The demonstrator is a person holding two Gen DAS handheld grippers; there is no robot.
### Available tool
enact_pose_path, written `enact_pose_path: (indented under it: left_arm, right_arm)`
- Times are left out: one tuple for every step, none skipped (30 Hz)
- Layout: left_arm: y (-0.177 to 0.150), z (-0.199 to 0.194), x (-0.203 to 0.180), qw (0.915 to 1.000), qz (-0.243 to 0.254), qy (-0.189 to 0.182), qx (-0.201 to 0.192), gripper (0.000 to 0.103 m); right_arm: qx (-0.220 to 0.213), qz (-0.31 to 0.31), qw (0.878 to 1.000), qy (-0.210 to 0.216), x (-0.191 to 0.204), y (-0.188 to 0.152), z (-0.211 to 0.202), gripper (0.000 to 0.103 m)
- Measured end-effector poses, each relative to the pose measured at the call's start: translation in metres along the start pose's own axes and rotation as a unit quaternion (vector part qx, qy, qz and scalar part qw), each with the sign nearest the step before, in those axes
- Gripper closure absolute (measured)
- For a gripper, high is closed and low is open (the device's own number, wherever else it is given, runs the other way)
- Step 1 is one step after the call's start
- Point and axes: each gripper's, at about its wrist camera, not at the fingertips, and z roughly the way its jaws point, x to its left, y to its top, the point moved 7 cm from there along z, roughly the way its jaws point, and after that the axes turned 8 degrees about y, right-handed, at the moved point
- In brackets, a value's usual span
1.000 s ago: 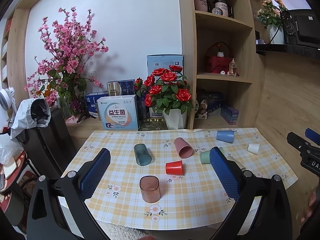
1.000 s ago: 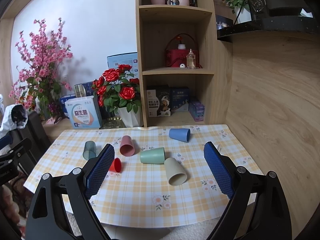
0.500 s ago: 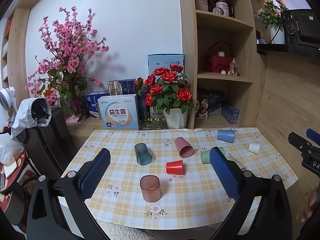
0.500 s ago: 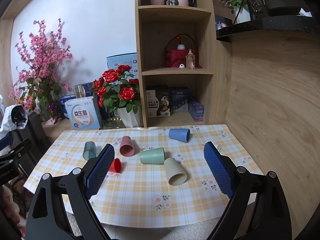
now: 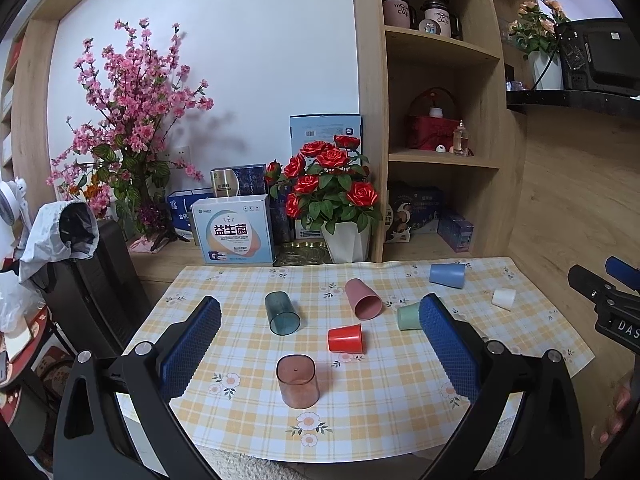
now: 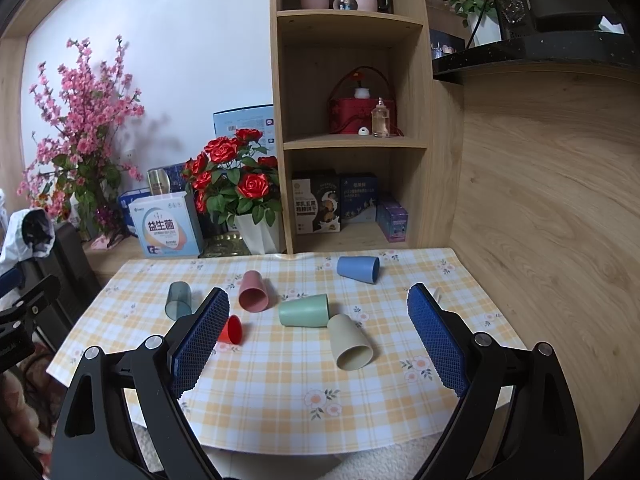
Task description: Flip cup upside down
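Several cups are on the checked tablecloth (image 5: 384,412). A clear brown cup (image 5: 297,380) stands upside down near the front. A red cup (image 5: 346,338), a teal cup (image 5: 281,313), a pink cup (image 5: 362,298), a green cup (image 6: 304,311), a beige cup (image 6: 350,342), a blue cup (image 6: 358,269) and a small white cup (image 5: 503,298) lie on their sides. My left gripper (image 5: 320,340) is open and empty, held above the table's front. My right gripper (image 6: 318,336) is open and empty, above the beige and green cups.
A white pot of red roses (image 5: 332,204), boxes (image 5: 234,229) and a pink blossom plant (image 5: 124,136) stand behind the table. A wooden shelf unit (image 6: 352,120) and a wood wall (image 6: 540,220) are on the right. A black chair (image 5: 92,280) stands left.
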Motion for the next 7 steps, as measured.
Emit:
enact_pose_path:
  left_arm:
    - [-0.0002, -0.0003, 0.0003, 1.0000, 0.000, 0.002, 0.000, 0.006]
    - [0.0003, -0.0006, 0.0003, 1.0000, -0.001, 0.003, 0.000, 0.006]
    - [0.0000, -0.0007, 0.0006, 1.0000, -0.003, 0.004, 0.000, 0.006]
    - [-0.0003, -0.0008, 0.0006, 1.0000, -0.004, 0.004, 0.001, 0.006]
    - [0.0002, -0.0010, 0.0007, 1.0000, -0.004, 0.004, 0.002, 0.006]
    - [-0.0002, -0.0009, 0.0006, 1.0000, -0.005, 0.003, 0.003, 0.006]
    - [-0.0004, -0.0009, 0.0003, 1.0000, -0.005, 0.000, 0.004, 0.006]
  right_arm:
    - [0.000, 0.000, 1.000, 0.000, -0.0001, -0.0002, 0.0003, 0.015]
    - [0.000, 0.000, 1.000, 0.000, 0.0000, -0.0006, 0.0003, 0.015]
    - [0.001, 0.000, 1.000, 0.000, -0.0002, -0.0008, 0.0003, 0.015]
    - [0.001, 0.001, 1.000, 0.000, -0.0002, -0.0009, 0.0003, 0.015]
    - [0.001, 0.001, 1.000, 0.000, -0.0001, -0.0013, 0.0007, 0.015]
    - [0.001, 0.000, 1.000, 0.000, 0.0001, -0.0012, 0.0007, 0.015]
    - [0.001, 0.000, 1.000, -0.001, 0.0006, -0.0019, 0.0008, 0.015]
